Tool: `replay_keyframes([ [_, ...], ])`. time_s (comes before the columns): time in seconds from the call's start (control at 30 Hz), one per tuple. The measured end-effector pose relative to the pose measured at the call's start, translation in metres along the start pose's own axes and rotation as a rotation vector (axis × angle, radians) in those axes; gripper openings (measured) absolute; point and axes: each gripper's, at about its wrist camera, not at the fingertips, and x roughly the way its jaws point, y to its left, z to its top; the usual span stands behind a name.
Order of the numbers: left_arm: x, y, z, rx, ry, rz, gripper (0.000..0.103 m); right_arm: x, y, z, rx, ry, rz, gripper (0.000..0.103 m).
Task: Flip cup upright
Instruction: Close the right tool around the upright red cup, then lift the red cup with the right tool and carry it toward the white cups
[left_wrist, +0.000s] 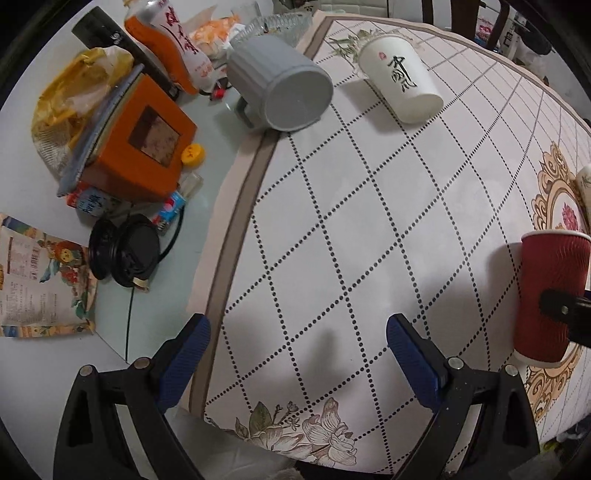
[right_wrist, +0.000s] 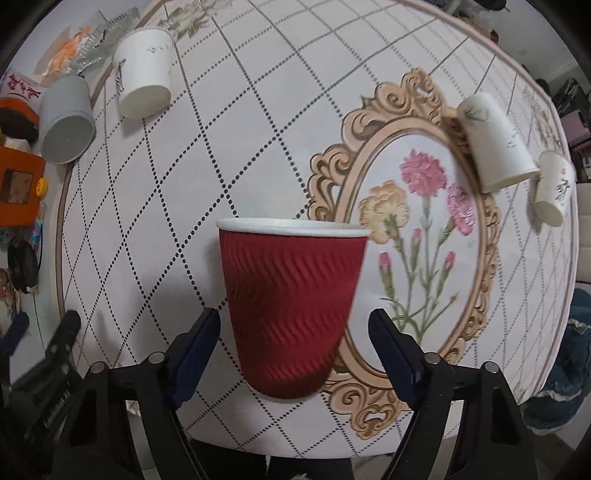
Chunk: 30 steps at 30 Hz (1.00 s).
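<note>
One red cup upright, rim up.

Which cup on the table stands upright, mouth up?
The red ribbed cup, between the right gripper's open fingers, white rim on top. The grey mug and the white paper cups show their bases up.

Patterned tablecloth table, red cup upright, white cups inverted

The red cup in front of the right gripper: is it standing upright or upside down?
Upright. The red cup has its white rim on top and its narrower base down on the tablecloth. The right gripper is open around it.
</note>
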Motion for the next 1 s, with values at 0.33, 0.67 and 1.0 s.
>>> replay_keyframes([
  [0.33,0.008,0.000,0.003,0.029,0.014,-0.020,0.097,0.007,0.010,0.008,0.006,-0.005,-0.028,0.074],
  [0.67,0.026,-0.003,0.020,0.010,0.100,-0.094,0.097,-0.029,-0.003,0.004,0.089,-0.184,0.100,0.073],
  [1.0,0.045,-0.025,0.073,0.021,0.079,-0.139,0.097,-0.043,-0.020,0.049,0.207,-0.610,0.040,0.073],
])
